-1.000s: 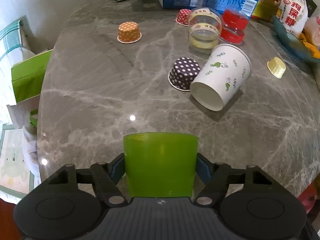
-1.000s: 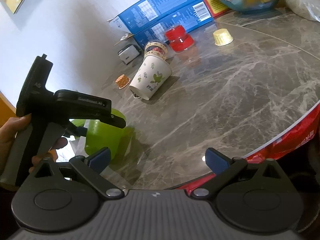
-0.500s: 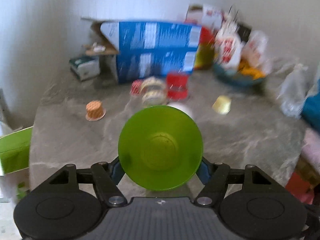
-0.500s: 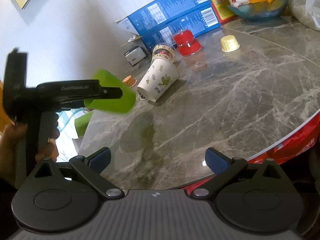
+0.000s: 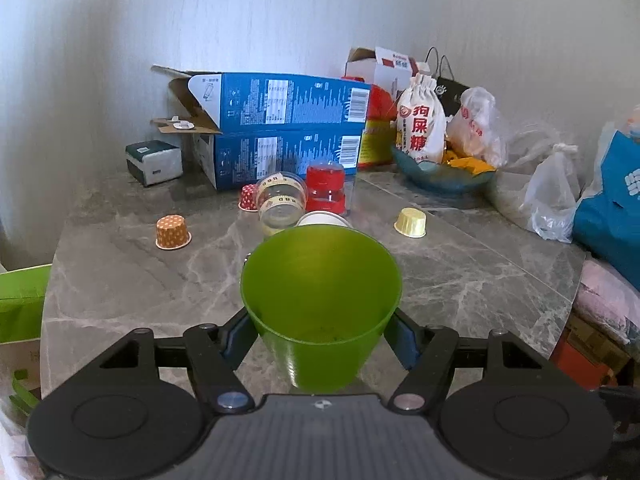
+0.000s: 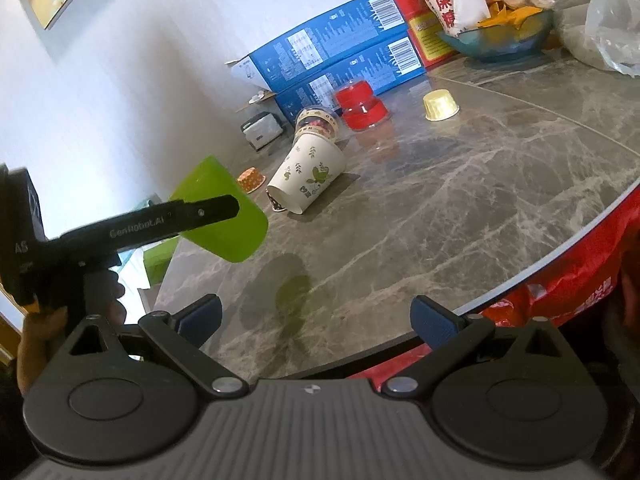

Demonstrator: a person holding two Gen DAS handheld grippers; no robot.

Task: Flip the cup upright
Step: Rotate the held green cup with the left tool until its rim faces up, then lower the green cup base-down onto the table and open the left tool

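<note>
My left gripper [image 5: 320, 336] is shut on a green plastic cup [image 5: 320, 304], its blue pads pressed on the cup's two sides. The cup's mouth faces up and away from the camera. In the right wrist view the green cup [image 6: 236, 236] hangs tilted in the air above the left part of the marble table [image 6: 460, 208], with its shadow below. My right gripper [image 6: 316, 318] is open and empty over the table's near edge. A white paper cup with green prints [image 6: 308, 178] lies on its side further back.
Small paper baking cups: orange [image 5: 173, 233], yellow [image 5: 411, 222], red dotted [image 5: 248, 198]. A clear tub [image 5: 280, 200] and red jar [image 5: 326, 188] stand mid-table. Blue boxes [image 5: 280, 128], a bowl with bags [image 5: 440, 168] and plastic bags [image 5: 552, 200] line the back and right.
My left gripper lifted the green cup off the table, where it stood mouth down, and turned it over; its mouth now points up and forward. The right gripper stayed almost still.
</note>
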